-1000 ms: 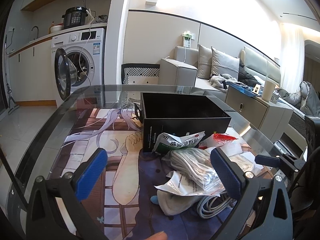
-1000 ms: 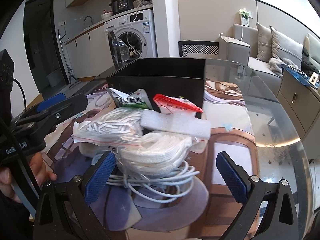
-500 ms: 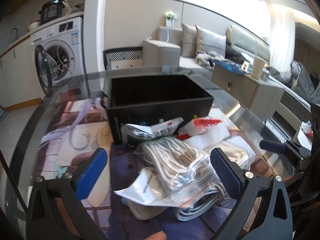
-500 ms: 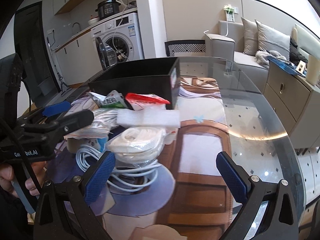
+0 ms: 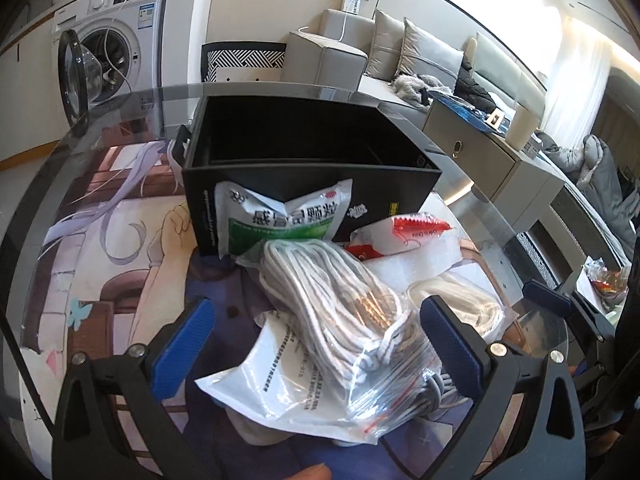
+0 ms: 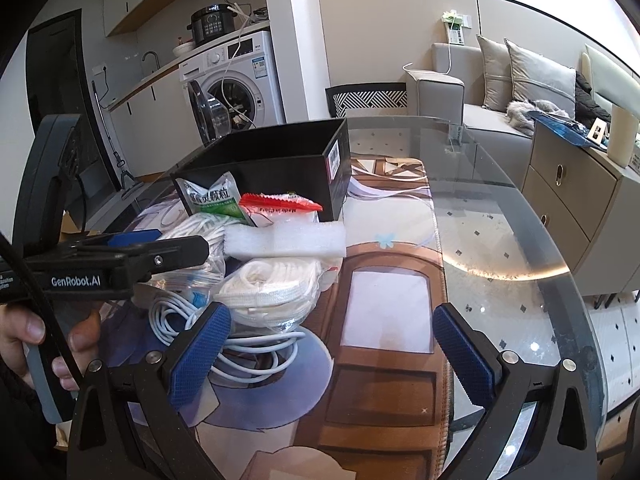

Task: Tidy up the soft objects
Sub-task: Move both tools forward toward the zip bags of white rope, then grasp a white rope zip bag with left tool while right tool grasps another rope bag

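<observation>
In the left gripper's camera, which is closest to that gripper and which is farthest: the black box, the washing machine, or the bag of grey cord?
1. Bag of grey cord: right between the left gripper fingers.
2. Black box: behind the pile, mid-table.
3. Washing machine: far left, beyond the table.

Left claw [image 5: 316, 344] nearer rope bag [image 5: 344, 320] (now astride)

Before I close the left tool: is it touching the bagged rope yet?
Cannot tell. In the left wrist view the left tool is open around the bagged rope, but neither pad's contact nor a gap shows plainly.
</observation>
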`<state>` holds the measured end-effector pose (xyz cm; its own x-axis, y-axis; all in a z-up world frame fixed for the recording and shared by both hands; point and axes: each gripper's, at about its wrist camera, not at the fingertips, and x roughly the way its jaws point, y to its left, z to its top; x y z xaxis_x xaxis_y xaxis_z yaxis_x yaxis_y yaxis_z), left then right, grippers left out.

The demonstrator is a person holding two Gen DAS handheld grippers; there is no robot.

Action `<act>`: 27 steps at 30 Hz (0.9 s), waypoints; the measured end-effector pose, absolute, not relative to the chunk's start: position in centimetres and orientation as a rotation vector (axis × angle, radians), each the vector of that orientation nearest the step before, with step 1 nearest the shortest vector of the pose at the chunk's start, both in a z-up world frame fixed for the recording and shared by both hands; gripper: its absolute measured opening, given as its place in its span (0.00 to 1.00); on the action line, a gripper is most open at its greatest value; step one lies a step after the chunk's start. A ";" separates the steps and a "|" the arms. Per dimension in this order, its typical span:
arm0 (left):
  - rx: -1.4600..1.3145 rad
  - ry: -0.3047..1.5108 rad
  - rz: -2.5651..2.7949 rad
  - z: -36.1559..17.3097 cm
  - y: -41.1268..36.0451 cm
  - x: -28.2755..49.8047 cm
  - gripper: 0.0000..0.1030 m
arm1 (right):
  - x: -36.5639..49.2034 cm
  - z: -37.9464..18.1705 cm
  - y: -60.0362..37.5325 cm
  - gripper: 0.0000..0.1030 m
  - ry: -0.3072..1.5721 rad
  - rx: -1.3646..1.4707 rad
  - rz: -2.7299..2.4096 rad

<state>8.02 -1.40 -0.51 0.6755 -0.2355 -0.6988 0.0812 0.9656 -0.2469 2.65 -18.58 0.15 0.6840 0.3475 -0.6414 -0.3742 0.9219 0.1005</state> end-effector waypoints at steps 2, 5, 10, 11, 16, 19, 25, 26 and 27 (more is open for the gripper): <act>-0.199 0.810 -0.172 -0.2 -1.4 8.1 1.00 | 2.5 0.7 -18.7 1.00 0.700 -0.023 0.415; -0.189 0.811 -0.167 0.1 -1.5 8.5 1.00 | 2.5 1.4 -18.2 1.00 0.692 -0.027 0.434; -0.195 0.858 -0.155 -0.3 -1.5 9.9 0.98 | 3.0 1.6 -16.3 1.00 0.707 -0.076 0.468; -0.197 0.870 -0.157 -0.5 -1.6 10.1 0.98 | 3.2 1.4 -15.9 1.00 0.714 -0.087 0.471; -0.212 0.909 -0.205 -1.1 -2.0 10.4 0.84 | 3.8 0.6 -15.2 1.00 0.743 -0.108 0.463; -0.223 0.910 -0.237 -1.1 -2.2 10.4 0.72 | 4.0 0.4 -15.4 1.00 0.750 -0.110 0.455; -0.255 0.905 -0.256 -0.9 -1.5 10.0 0.54 | 4.8 0.2 -15.6 1.00 0.769 -0.101 0.455; -0.261 0.904 -0.259 -0.9 -1.3 9.9 0.53 | 4.9 0.2 -15.5 1.00 0.773 -0.102 0.454; -0.271 0.903 -0.261 -0.9 -1.1 9.8 0.50 | 5.2 0.1 -15.3 1.00 0.778 -0.103 0.456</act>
<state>9.79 -1.07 -0.86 0.5926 -0.3341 -0.7329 0.1082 0.9347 -0.3386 5.16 -15.33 0.09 0.6209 0.3584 -0.6972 -0.4333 0.8980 0.0757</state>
